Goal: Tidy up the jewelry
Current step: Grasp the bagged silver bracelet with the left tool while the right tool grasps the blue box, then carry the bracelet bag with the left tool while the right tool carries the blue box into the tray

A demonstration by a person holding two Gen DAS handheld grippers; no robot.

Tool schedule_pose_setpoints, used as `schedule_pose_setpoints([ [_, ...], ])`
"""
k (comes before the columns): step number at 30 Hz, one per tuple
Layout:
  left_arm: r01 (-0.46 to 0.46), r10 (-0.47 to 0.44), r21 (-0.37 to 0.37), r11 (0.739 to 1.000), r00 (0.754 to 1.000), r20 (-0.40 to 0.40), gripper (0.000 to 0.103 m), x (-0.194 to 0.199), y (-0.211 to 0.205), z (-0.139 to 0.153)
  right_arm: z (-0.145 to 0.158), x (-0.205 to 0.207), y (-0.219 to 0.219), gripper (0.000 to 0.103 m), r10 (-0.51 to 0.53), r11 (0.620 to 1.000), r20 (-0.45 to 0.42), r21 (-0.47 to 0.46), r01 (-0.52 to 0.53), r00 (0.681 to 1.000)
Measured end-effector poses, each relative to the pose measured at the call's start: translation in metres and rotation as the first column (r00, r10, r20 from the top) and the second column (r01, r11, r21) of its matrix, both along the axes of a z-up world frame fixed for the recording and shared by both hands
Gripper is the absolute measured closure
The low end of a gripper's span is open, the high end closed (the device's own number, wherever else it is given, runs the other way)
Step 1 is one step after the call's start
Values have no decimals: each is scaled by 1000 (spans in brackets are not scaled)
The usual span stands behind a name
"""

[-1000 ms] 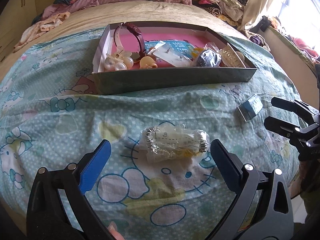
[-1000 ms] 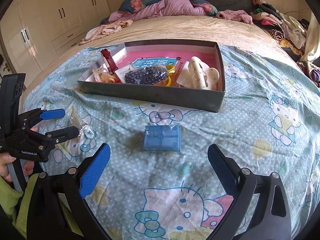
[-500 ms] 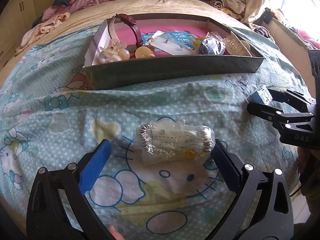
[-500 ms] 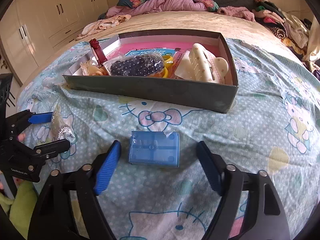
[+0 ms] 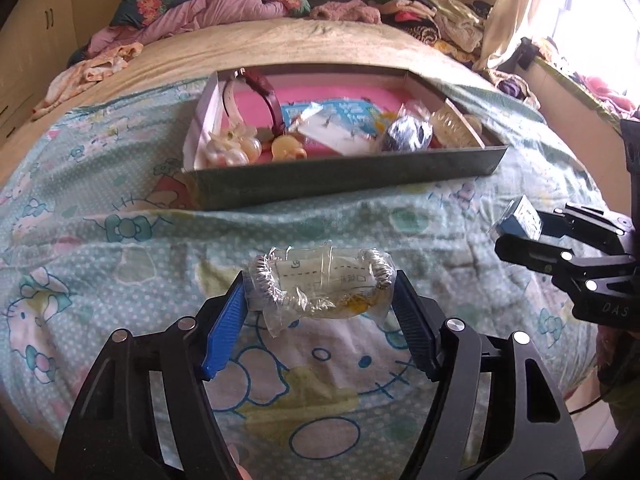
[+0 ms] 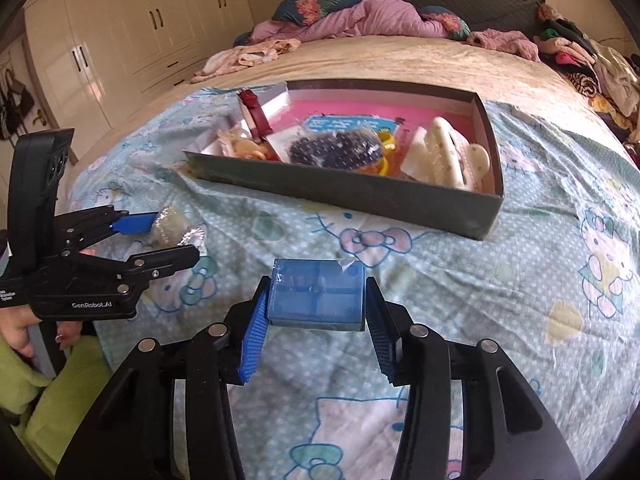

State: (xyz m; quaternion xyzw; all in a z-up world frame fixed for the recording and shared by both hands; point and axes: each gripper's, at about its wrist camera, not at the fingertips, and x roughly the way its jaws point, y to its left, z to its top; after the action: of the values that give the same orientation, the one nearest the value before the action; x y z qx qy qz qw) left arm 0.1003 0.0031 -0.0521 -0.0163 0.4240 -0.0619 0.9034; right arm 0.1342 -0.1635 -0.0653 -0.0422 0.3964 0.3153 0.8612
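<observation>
A clear bag with a silver bracelet lies on the Hello Kitty bedspread. My left gripper straddles it, its jaws closing, and both blue pads touch the bag's ends. The right wrist view shows the same bag in the left gripper at the left. A small blue plastic box sits between the closing jaws of my right gripper, both pads pressed against its sides. From the left wrist, that blue box shows tilted in the right gripper. Beyond both stands the dark jewelry box.
The jewelry box holds a maroon watch strap, pearl flower clips, a bag of dark beads and a cream claw clip. Clothes are piled at the bed's head. Wardrobes line the left wall.
Both grippers went from wide open to closed in on their items: the left around the bracelet bag, the right around the blue box, which now sits tilted.
</observation>
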Motion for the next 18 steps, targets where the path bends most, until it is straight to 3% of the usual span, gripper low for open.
schedule_pose_setpoints([
  [18, -26, 29, -35, 999, 995, 96, 41, 5, 2, 43, 52, 8, 3, 59, 12, 998, 119, 58, -19, 993],
])
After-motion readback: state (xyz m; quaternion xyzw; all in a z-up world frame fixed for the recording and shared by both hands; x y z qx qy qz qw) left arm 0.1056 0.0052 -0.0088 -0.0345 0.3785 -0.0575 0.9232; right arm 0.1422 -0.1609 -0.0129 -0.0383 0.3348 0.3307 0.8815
